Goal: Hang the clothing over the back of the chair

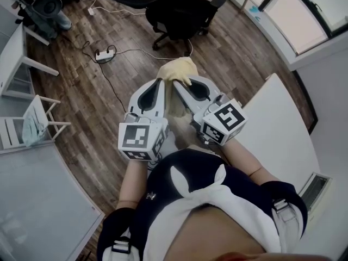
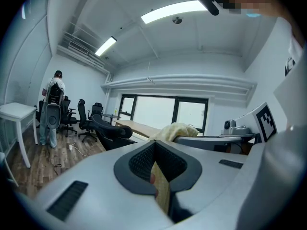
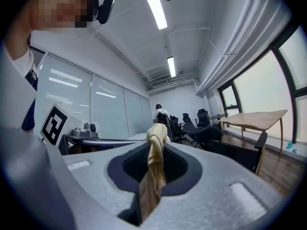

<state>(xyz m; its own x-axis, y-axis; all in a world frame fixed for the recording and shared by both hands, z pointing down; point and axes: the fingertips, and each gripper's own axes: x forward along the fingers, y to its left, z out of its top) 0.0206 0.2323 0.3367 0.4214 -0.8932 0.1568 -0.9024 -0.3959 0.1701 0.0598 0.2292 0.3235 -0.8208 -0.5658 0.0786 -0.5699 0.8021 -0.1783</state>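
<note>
So both jaws are all but closed: left gripper (image 1: 161, 82) and right gripper (image 1: 176, 84) each pinch the cloth (image 1: 180, 69), bunched at their tips over the floor, chair (image 1: 182, 10) well ahead. Probably light, soft, floppy; edge grips suit draping.

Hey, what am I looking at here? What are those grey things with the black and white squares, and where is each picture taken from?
No robot: a person holds a two-jaw gripper in each hand; the squared cubes belong to them. One picture comes from a head camera looking down; the other two from cameras riding on the grippers. The left gripper and right gripper are both shut on pale yellow clothing. Ahead on the wood floor are a black office chair and a power strip.
</note>
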